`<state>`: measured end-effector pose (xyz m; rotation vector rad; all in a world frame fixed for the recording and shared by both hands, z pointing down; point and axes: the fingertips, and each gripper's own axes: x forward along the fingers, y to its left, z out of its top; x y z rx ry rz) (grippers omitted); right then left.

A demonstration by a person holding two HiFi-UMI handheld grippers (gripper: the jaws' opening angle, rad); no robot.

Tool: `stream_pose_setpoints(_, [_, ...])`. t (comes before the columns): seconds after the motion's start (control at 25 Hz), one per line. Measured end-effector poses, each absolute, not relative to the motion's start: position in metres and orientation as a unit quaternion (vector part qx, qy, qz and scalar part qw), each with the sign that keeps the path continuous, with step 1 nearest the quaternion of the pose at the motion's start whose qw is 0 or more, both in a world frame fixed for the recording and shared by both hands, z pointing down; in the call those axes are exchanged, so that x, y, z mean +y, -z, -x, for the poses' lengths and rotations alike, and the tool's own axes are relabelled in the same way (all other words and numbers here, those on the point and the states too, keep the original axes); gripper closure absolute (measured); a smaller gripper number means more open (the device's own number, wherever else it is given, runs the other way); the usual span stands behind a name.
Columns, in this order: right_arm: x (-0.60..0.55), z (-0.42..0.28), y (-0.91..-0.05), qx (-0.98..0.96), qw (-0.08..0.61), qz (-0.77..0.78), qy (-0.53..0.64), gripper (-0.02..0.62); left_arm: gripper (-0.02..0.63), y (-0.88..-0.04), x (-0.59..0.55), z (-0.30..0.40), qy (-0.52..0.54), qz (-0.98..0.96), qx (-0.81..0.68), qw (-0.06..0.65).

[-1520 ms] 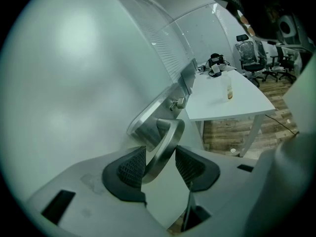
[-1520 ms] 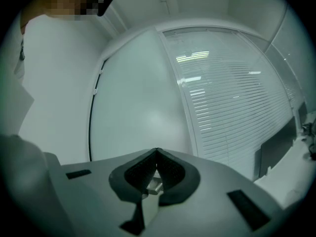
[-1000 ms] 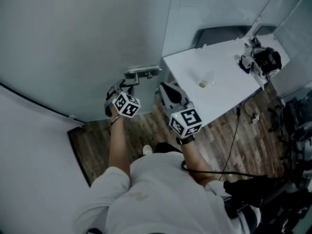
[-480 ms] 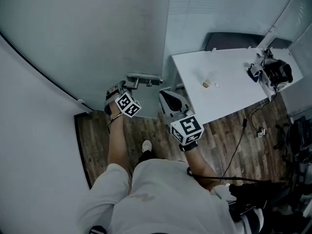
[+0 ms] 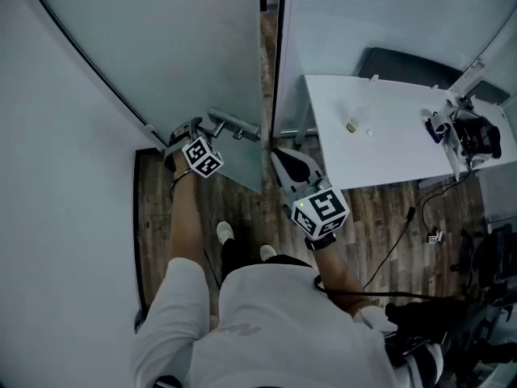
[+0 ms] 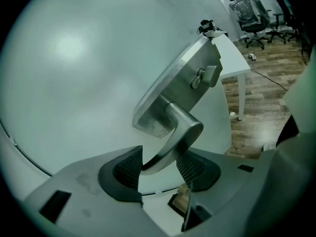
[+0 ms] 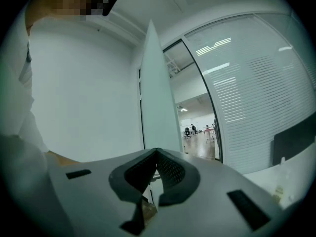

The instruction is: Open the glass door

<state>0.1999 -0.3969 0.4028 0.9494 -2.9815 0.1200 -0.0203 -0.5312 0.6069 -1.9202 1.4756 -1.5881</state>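
Observation:
The frosted glass door (image 5: 186, 47) stands partly swung open, and a narrow gap (image 5: 267, 23) beside its free edge shows wood floor beyond. Its metal lever handle (image 5: 234, 124) sits on a long plate (image 6: 177, 85). My left gripper (image 5: 202, 129) is shut on the handle (image 6: 168, 147), whose lever lies between the two ribbed pads (image 6: 129, 167). My right gripper (image 5: 276, 149) hovers just right of the door's edge, shut and holding nothing. In the right gripper view the door's edge (image 7: 155, 98) stands straight ahead of the closed right gripper (image 7: 157, 156).
A white table (image 5: 388, 148) stands to the right, with a small object (image 5: 352, 125) and dark equipment (image 5: 468, 132) at its far end. A glass wall with blinds (image 5: 388, 14) runs behind it. A black cable (image 5: 396, 241) trails over the floor. A white wall (image 5: 65, 176) closes the left side.
The door has swung open toward me with the handle in my left gripper, and a gap has opened at its edge. The shut right gripper has kept alongside, just right of the door.

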Motion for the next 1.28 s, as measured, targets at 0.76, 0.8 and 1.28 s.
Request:
stream_pose_setpoints(0.76, [-0.312, -0.093, -0.388, -0.984, 0.01, -0.177, -0.035, 0.588, 0.407, -0.61, -0.375, 0.103, 0.559, 0.642, 0.496, 0.172])
stream_pose_setpoints(0.8, [-0.307, -0.085, -0.39, -0.984, 0.011, -0.172, -0.037, 0.58, 0.407, -0.61, -0.37, 0.108, 0.56, 0.643, 0.493, 0.174])
stream_pose_setpoints(1.28, [-0.242, -0.031, -0.401, -0.995, 0.049, -0.089, 0.022, 0.456, 0.407, -0.613, -0.308, 0.151, 0.583, 0.632, 0.474, 0.191])
